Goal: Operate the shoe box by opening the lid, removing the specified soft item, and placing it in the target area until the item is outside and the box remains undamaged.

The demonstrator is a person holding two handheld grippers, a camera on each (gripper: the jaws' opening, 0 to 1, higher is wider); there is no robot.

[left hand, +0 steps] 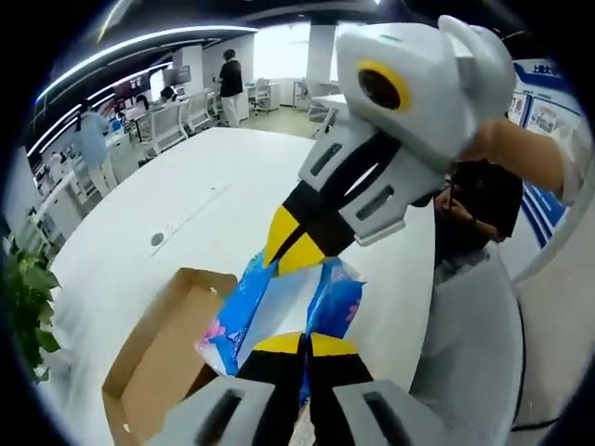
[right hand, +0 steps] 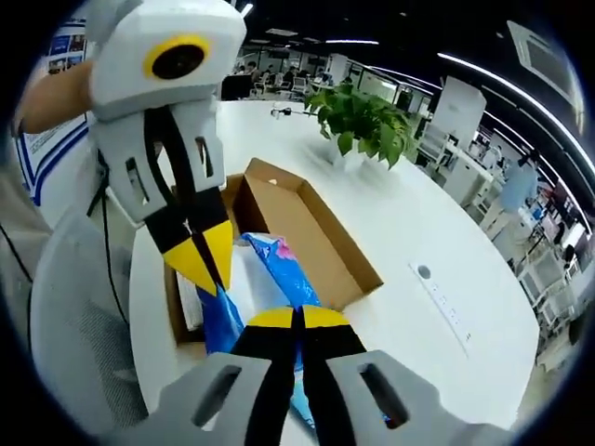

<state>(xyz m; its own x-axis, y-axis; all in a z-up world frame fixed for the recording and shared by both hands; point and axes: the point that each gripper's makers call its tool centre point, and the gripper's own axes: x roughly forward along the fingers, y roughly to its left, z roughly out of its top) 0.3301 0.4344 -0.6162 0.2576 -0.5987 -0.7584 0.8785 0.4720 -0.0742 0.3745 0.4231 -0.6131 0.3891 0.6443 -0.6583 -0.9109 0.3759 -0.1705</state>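
Blue packet (left hand: 279, 311), brown box (left hand: 153, 358)

The open shoe box (right hand: 307, 232) is lying on the worktop (right hand: 418, 223), the soft packet (right hand: 284, 269) hanging above it between both tongs, a plant (right hand: 364, 121) standing behind.

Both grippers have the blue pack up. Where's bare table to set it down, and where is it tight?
Free: the white table between the open cardboard box and the potted plant, and the stretch beyond the box toward the round grommet. Tight: over the box, where the left gripper and right gripper meet on the blue pack.
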